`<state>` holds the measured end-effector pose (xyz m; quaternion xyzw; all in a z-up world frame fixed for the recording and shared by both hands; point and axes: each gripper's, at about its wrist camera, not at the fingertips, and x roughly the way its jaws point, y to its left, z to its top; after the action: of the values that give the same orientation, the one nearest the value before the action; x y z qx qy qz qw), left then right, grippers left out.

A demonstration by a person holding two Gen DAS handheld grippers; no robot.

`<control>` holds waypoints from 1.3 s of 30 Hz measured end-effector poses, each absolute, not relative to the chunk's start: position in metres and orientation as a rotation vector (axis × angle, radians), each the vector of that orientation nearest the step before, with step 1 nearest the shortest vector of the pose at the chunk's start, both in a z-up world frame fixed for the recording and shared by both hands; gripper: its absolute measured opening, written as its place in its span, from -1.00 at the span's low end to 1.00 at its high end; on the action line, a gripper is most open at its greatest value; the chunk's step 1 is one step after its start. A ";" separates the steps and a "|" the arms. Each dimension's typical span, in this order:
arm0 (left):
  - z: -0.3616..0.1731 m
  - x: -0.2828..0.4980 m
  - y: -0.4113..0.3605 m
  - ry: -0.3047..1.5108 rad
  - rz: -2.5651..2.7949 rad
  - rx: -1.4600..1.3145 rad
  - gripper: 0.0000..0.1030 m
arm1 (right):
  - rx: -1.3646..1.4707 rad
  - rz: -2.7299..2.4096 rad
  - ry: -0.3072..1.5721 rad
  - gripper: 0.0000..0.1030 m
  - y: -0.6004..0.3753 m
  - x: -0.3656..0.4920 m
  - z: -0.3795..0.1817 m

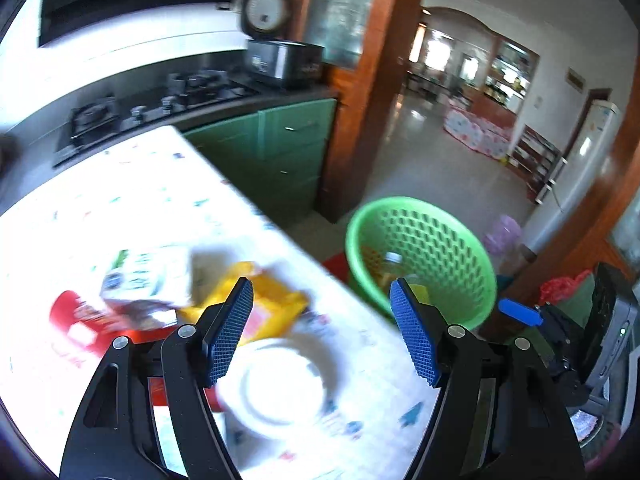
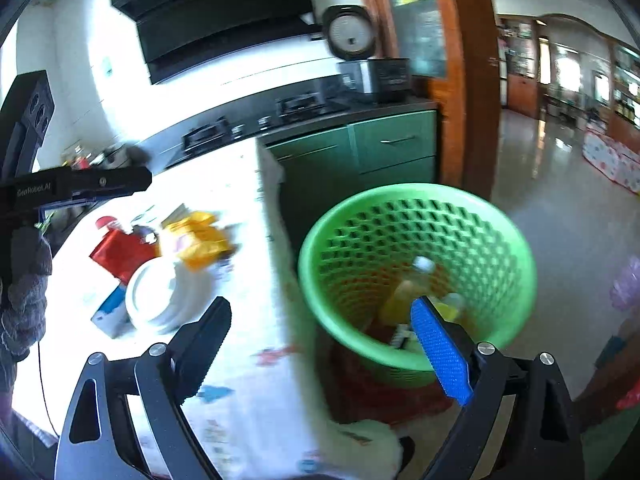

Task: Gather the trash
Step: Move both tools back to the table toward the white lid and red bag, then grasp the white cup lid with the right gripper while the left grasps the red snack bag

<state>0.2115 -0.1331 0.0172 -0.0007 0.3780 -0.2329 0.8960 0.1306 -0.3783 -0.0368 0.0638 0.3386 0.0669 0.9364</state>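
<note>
My left gripper (image 1: 322, 300) hangs open over the white patterned table (image 1: 140, 184), with nothing between its blue pads. Under it lie a yellow packet (image 1: 264, 304), a white round lid (image 1: 276, 388), a red box (image 1: 76, 328) and a white and green carton (image 1: 148, 276). My right gripper (image 2: 322, 312) is open and empty, its right finger over the green basket (image 2: 420, 232) on the floor beside the table edge. A bottle (image 2: 404, 292) and other scraps lie inside the basket. The same yellow packet (image 2: 200, 240), red box (image 2: 120, 256) and lid (image 2: 160, 300) show on the table (image 2: 224, 184).
A gloved hand (image 2: 24, 280) holds the left gripper at the far left of the right wrist view. Behind the table are green cabinets (image 1: 296, 140), a stove top (image 1: 160, 104) and a rice cooker (image 1: 284, 60). A wooden door frame (image 1: 384, 80) opens onto a tiled floor.
</note>
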 end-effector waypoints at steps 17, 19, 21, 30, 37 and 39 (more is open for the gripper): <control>0.005 0.175 0.002 0.780 -0.275 -0.108 0.39 | -0.042 0.431 0.762 0.77 -0.231 0.165 -0.053; -0.001 0.173 0.011 0.791 -0.259 -0.116 0.39 | -0.059 0.451 0.776 0.77 -0.221 0.172 -0.057; -0.006 0.171 0.019 0.802 -0.246 -0.119 0.39 | -0.075 0.458 0.785 0.77 -0.214 0.179 -0.061; -0.025 0.166 0.042 0.857 -0.185 -0.149 0.41 | -0.101 0.469 0.837 0.77 -0.202 0.208 -0.081; -0.031 0.175 0.037 0.878 -0.173 -0.139 0.41 | -0.096 0.482 0.850 0.65 -0.202 0.214 -0.086; -0.029 0.177 0.032 0.871 -0.182 -0.123 0.41 | -0.095 0.480 0.850 0.65 -0.202 0.214 -0.086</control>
<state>0.1767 0.0325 -0.0292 -0.0595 0.4209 -0.0877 0.9009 0.2143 -0.2018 -0.0859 -0.0458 0.4083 0.2304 0.8821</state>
